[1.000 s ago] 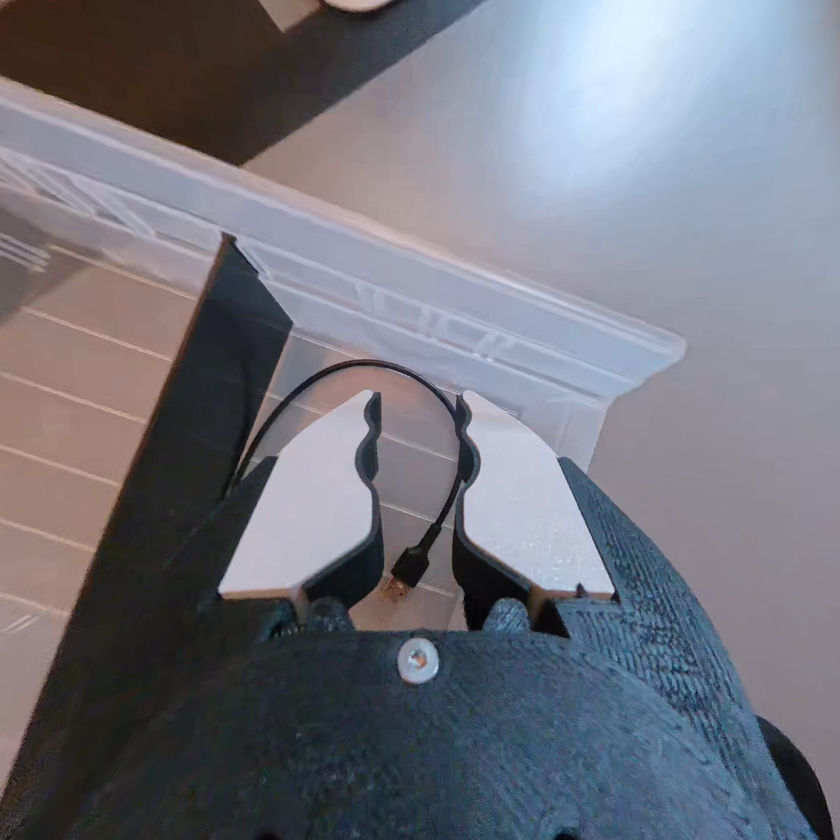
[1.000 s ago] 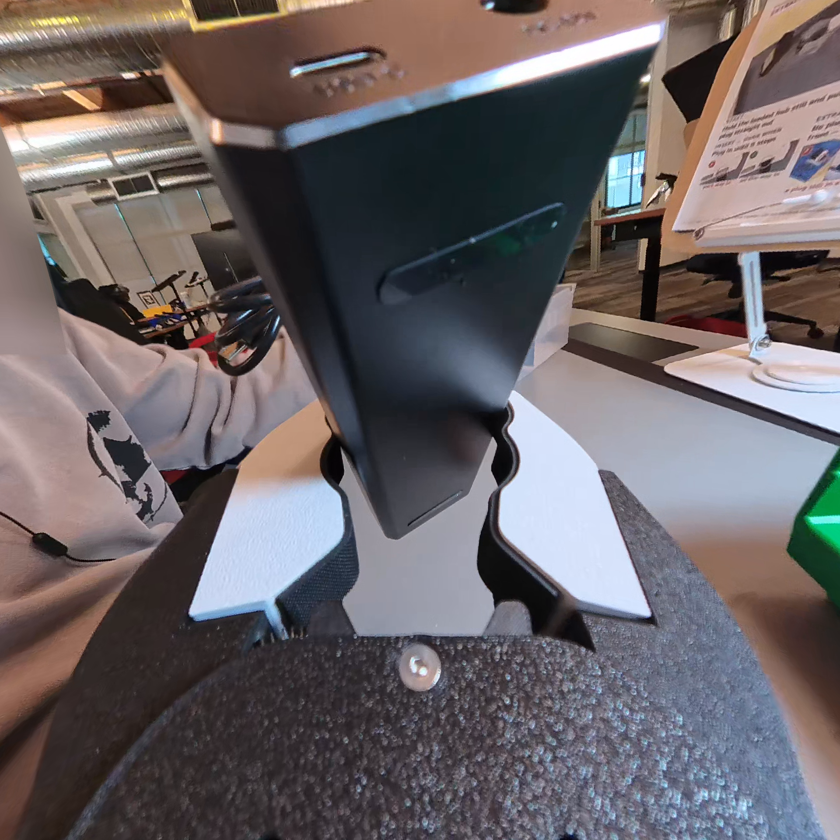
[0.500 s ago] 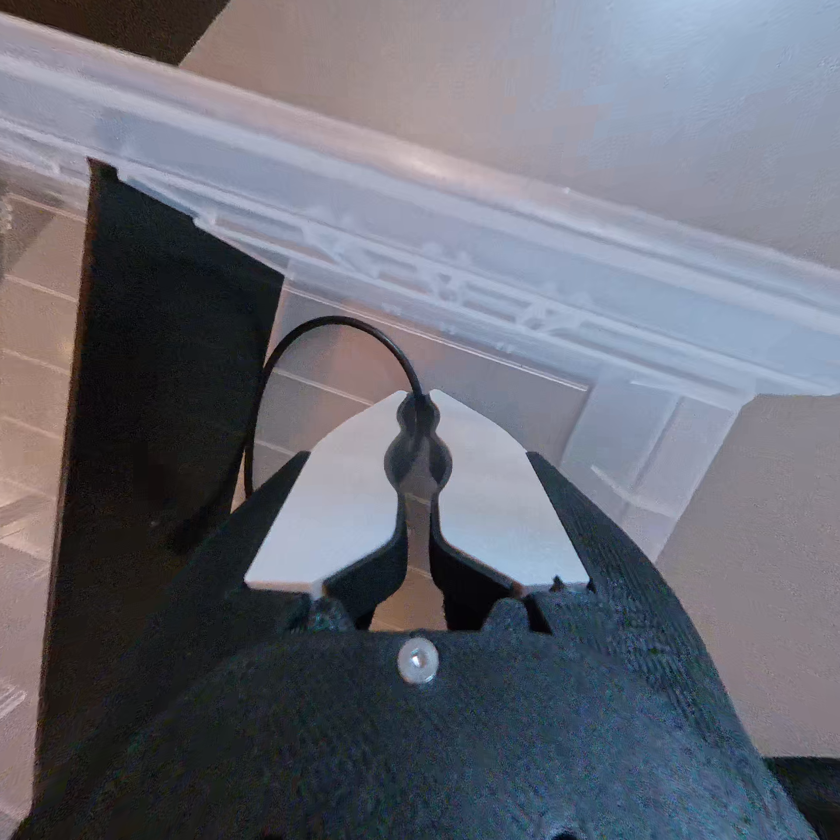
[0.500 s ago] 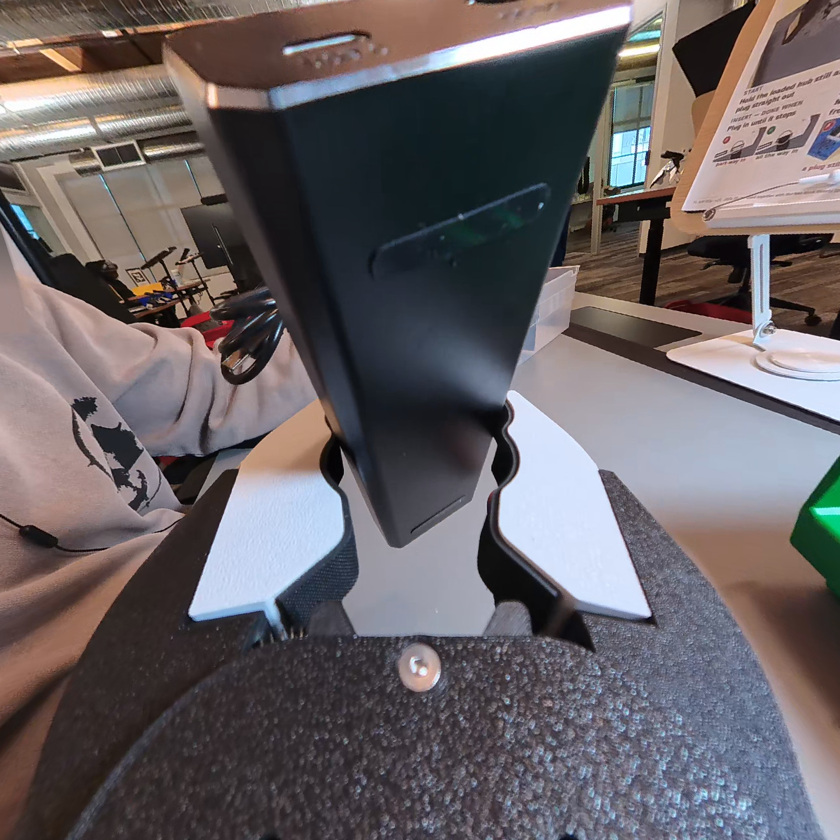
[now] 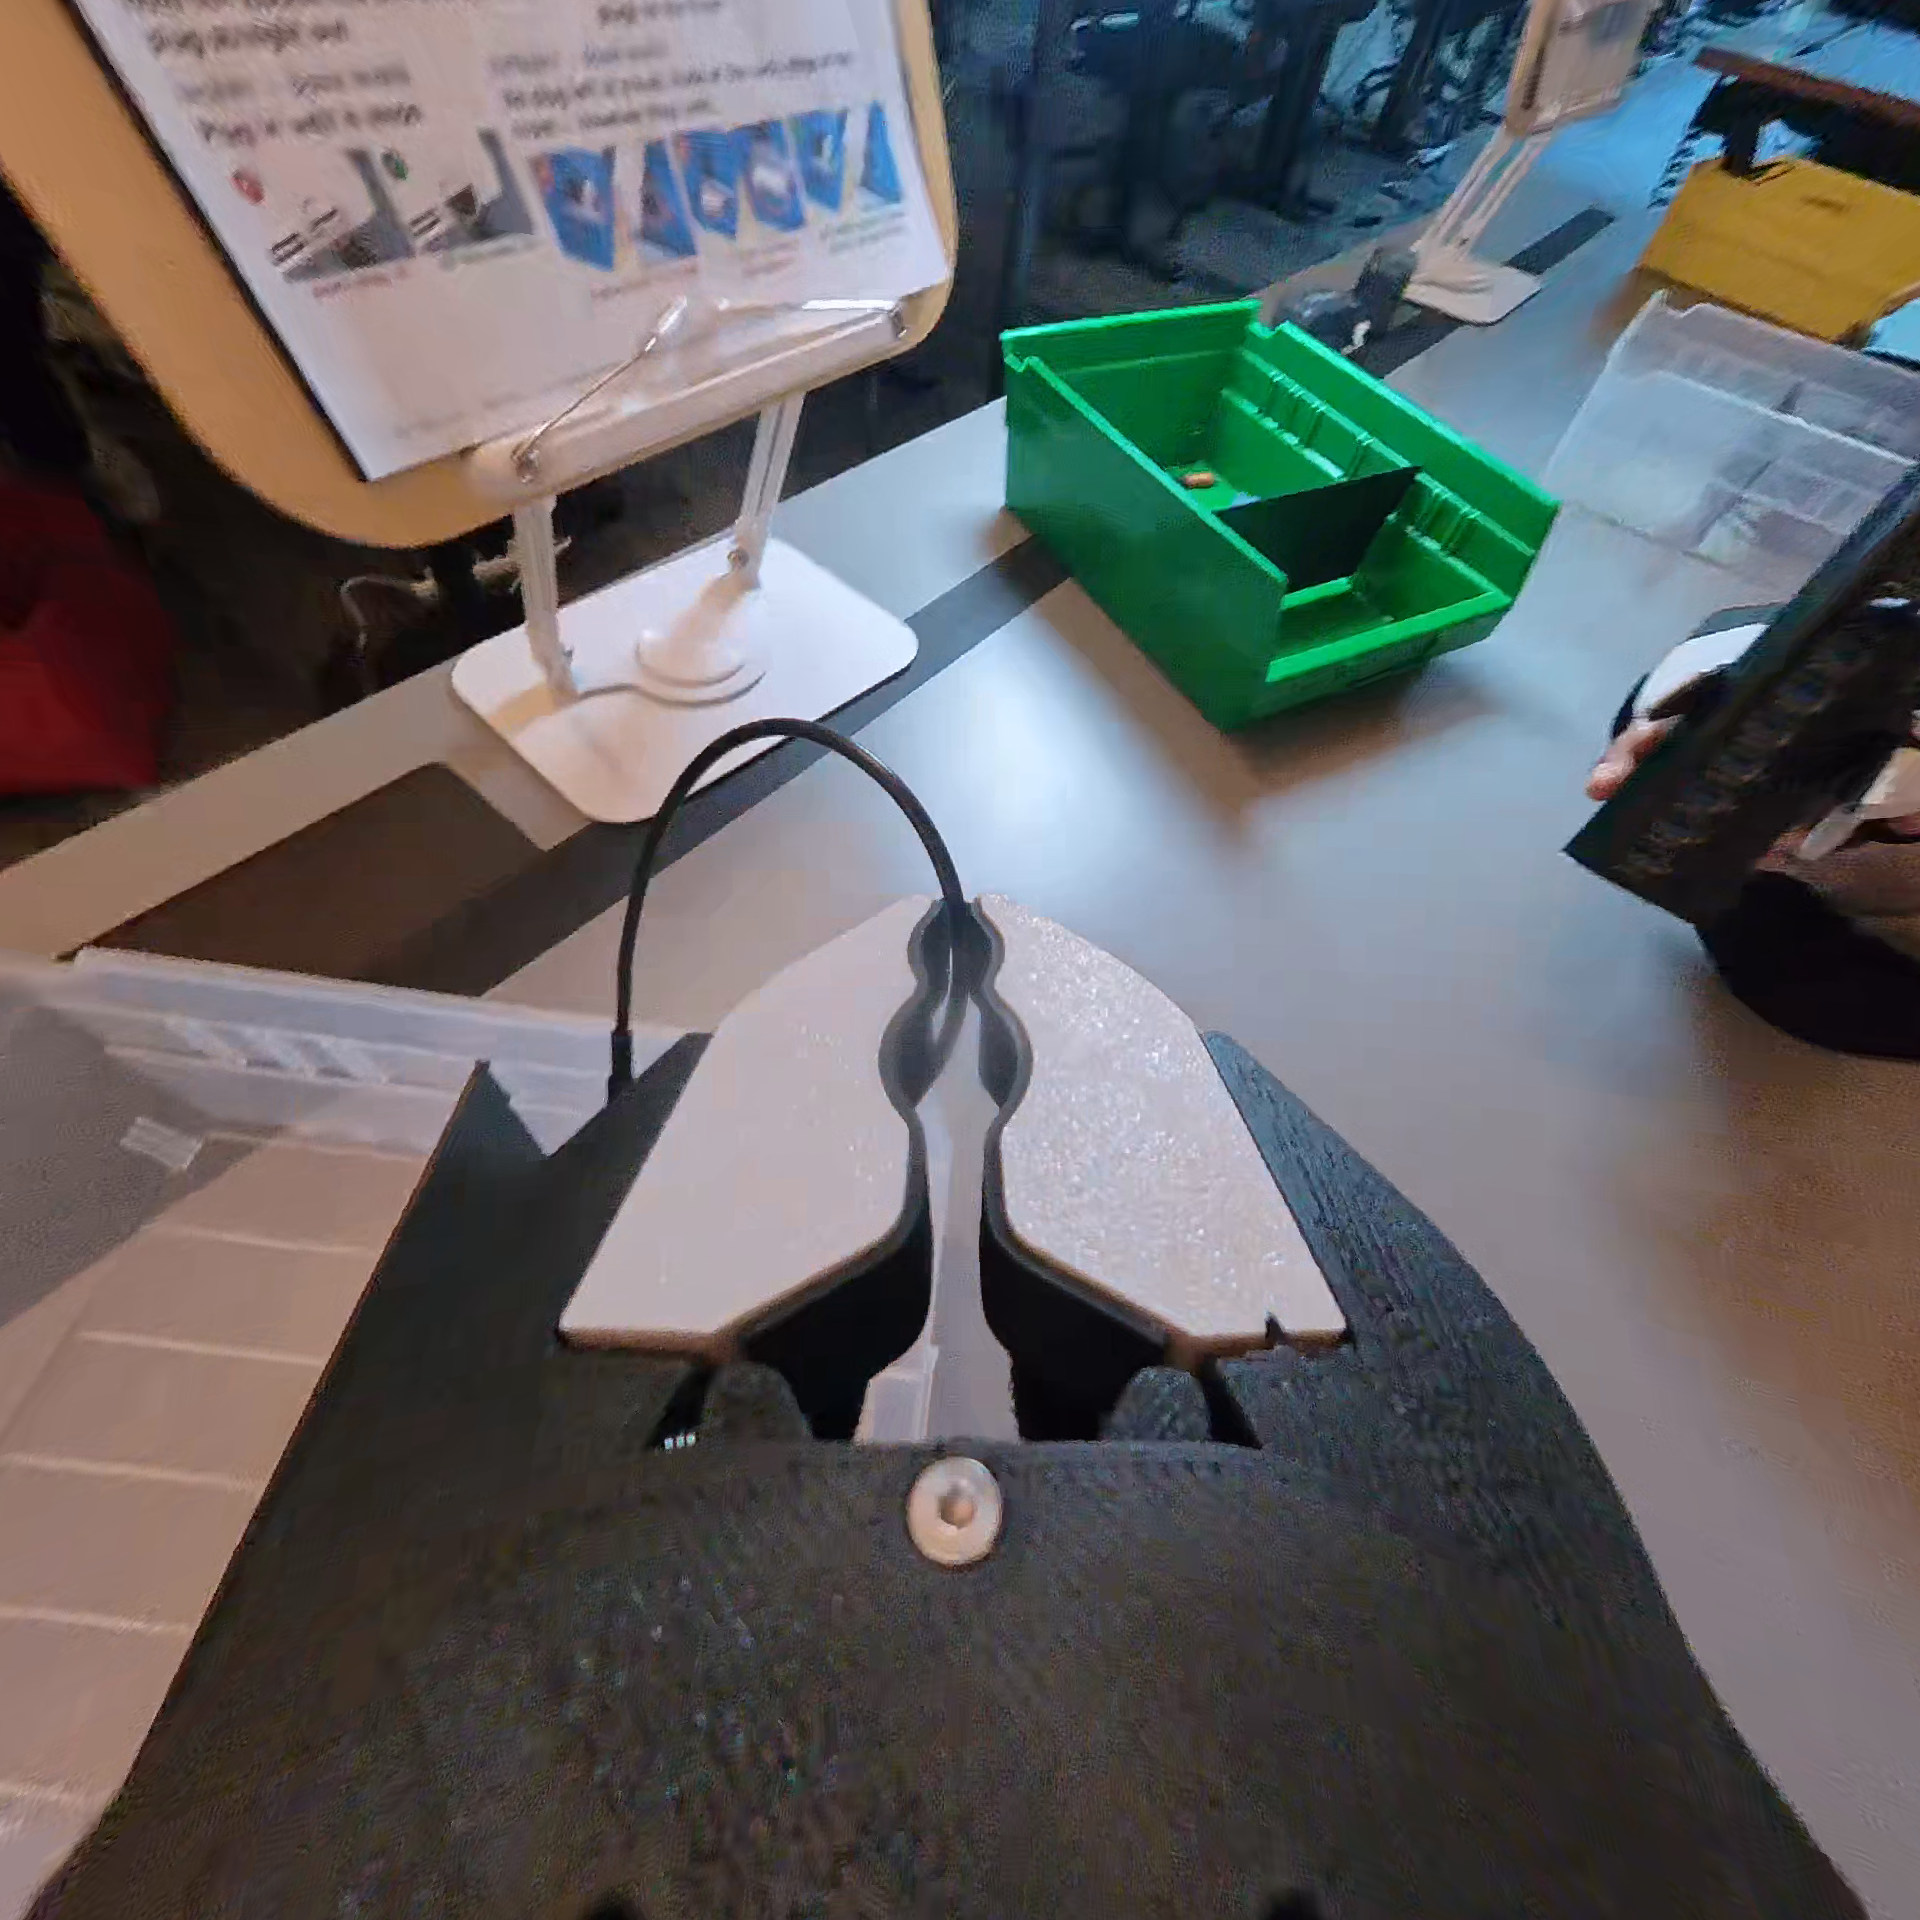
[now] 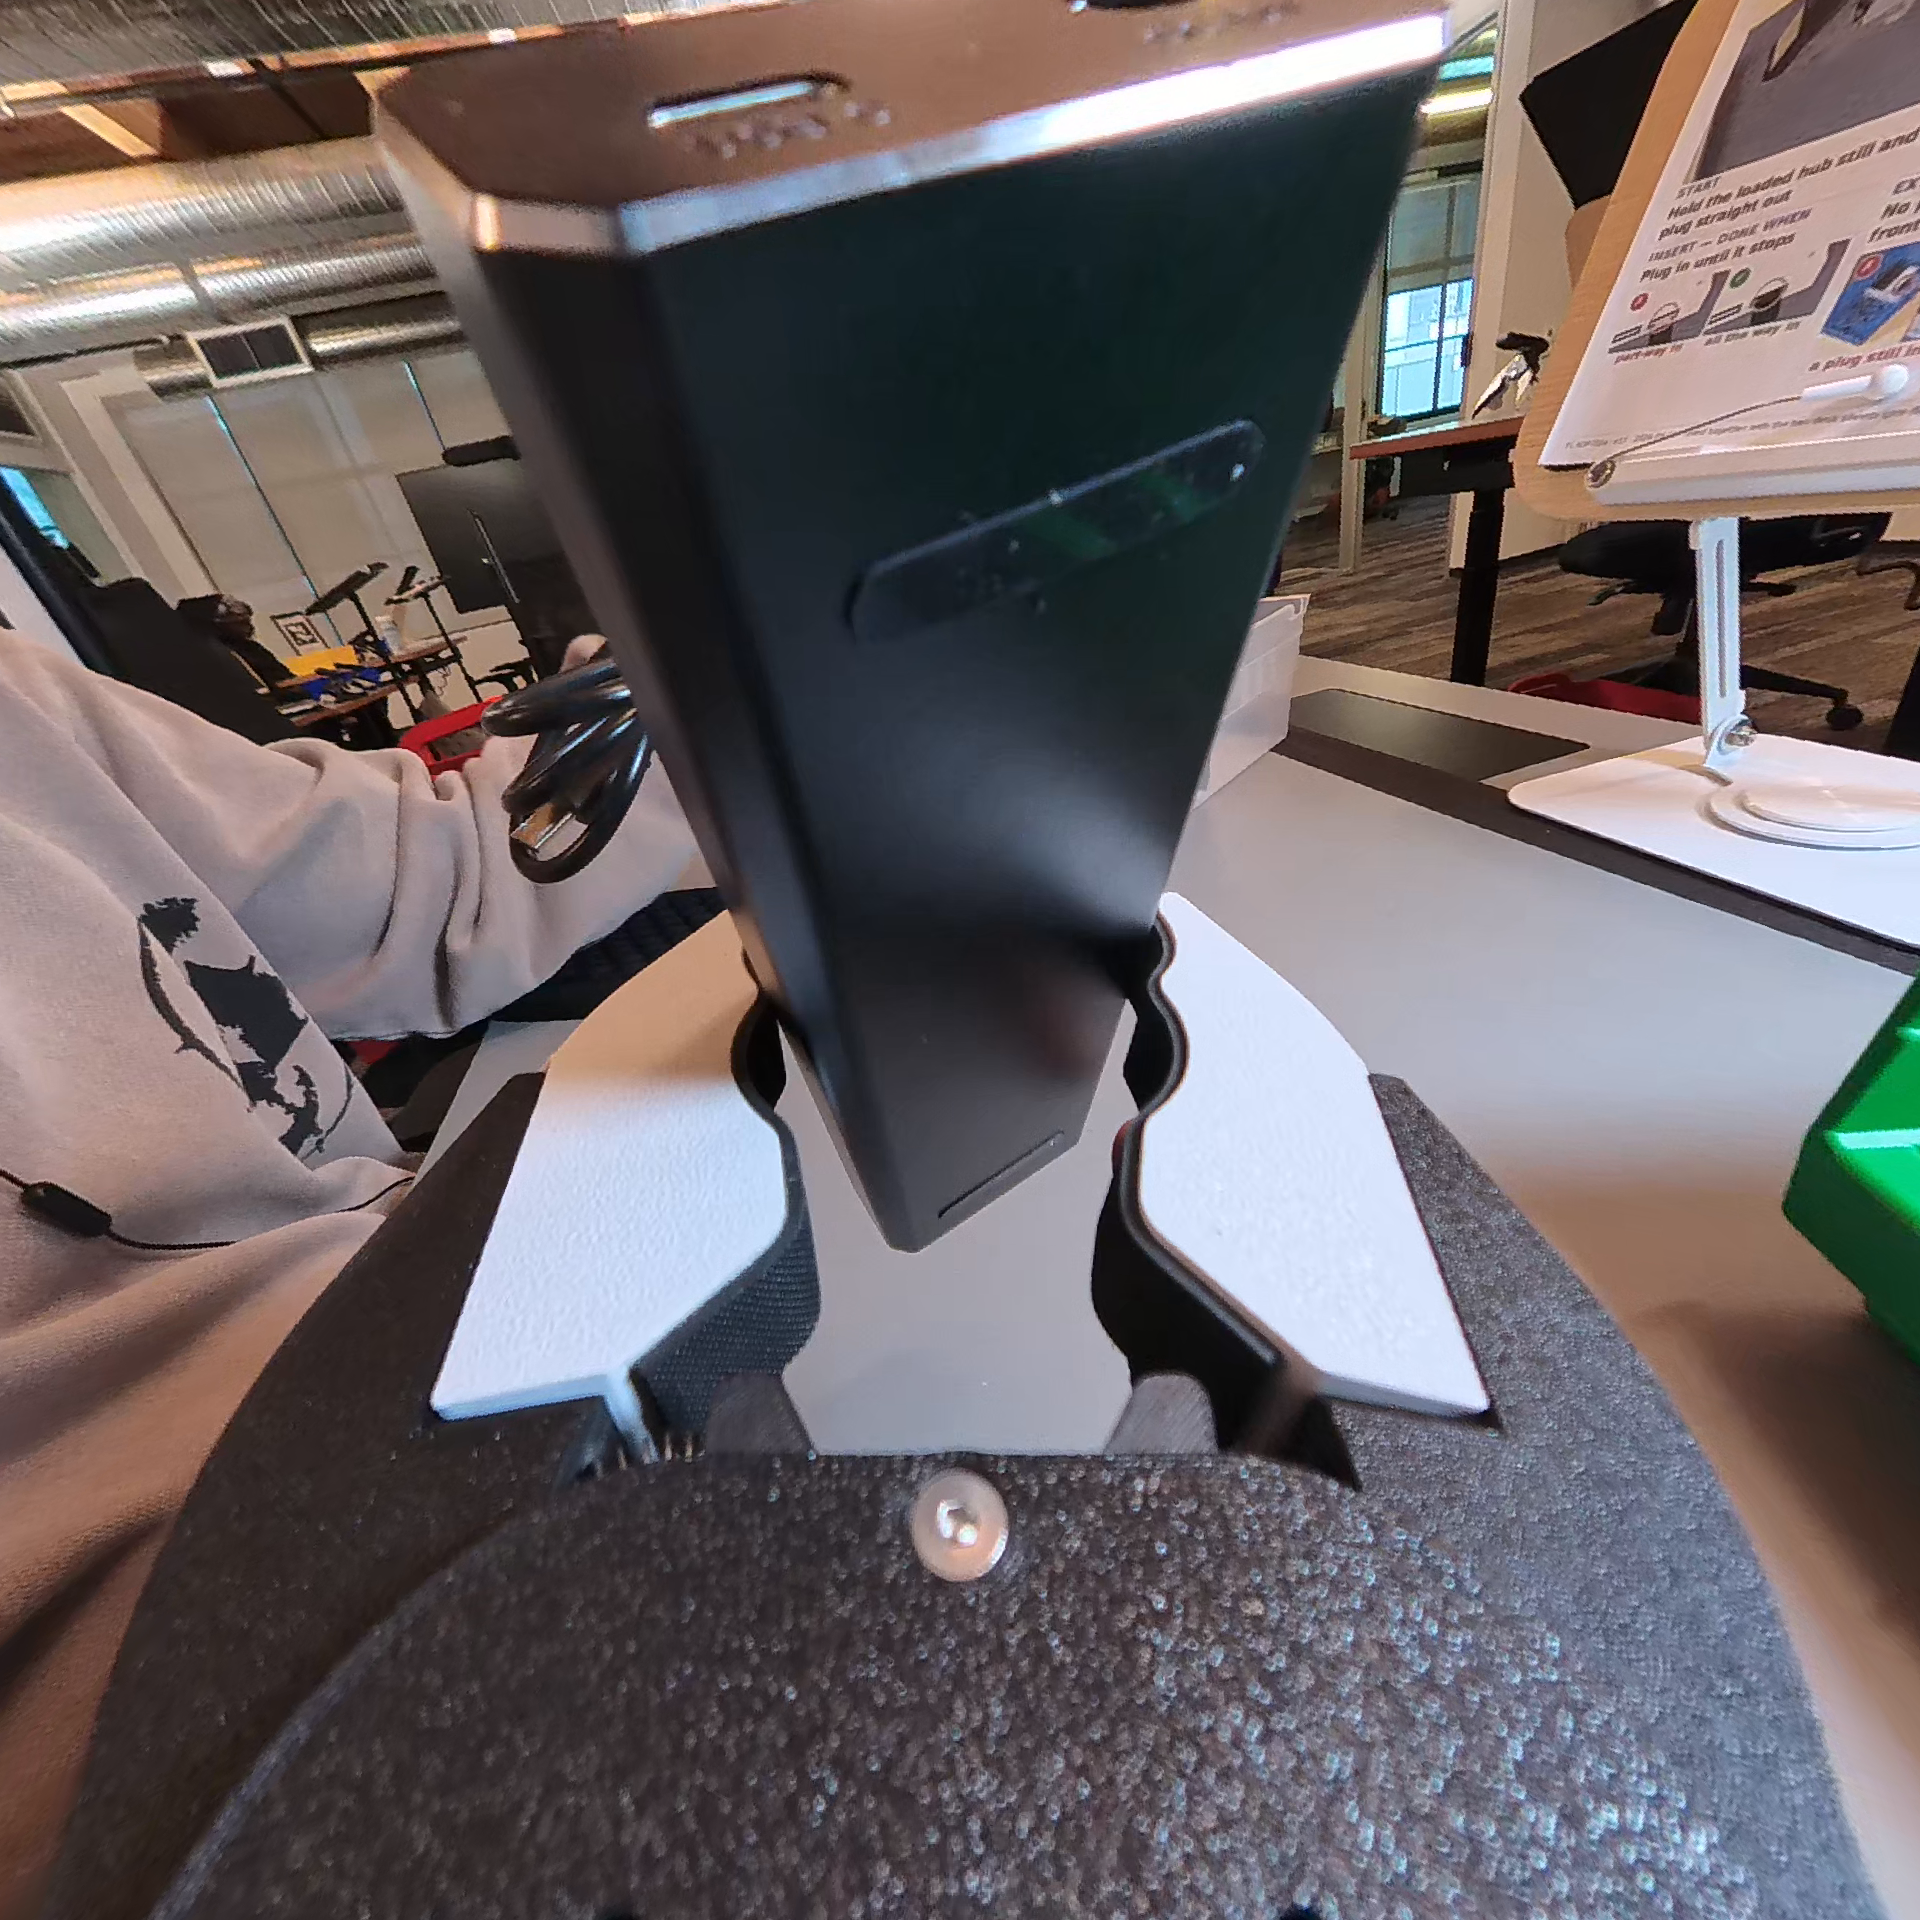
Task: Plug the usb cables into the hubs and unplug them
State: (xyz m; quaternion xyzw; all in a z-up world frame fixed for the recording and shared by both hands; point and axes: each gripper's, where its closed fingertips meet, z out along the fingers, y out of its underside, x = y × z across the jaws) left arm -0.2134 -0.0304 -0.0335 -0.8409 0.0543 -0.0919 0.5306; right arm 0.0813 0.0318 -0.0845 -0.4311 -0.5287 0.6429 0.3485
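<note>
My left gripper [image 5: 961, 914] is shut on a thin black USB cable [image 5: 727, 769] at its fingertips. The cable arches up and left, then runs down into a flat black body [image 5: 499, 1195] that my gripper partly hides. My right gripper [image 6: 951, 997] is shut on the lower end of a black hub [image 6: 935, 623], held upright with a slot port on its top face. A coiled black cable with a metal plug [image 6: 566, 769] hangs left of that hub. The right gripper [image 5: 1766, 748] also shows at the right edge of the left wrist view, held by a hand.
A clear plastic bin [image 5: 260, 1039] lies below left of my left gripper. A green bin [image 5: 1143, 540] holding a black piece stands on the grey table [image 5: 1351, 987]; its corner shows in the right wrist view [image 6: 1860, 1174]. A white document stand [image 5: 686, 665] is behind. A person's grey sleeve [image 6: 208, 935] is at left. One gripper's finger ends stand about 30 cm off the other's.
My left gripper shut on the black cable inside the clear bin and rose out of it, swinging up toward the table. My right gripper kept the hub nearly still.
</note>
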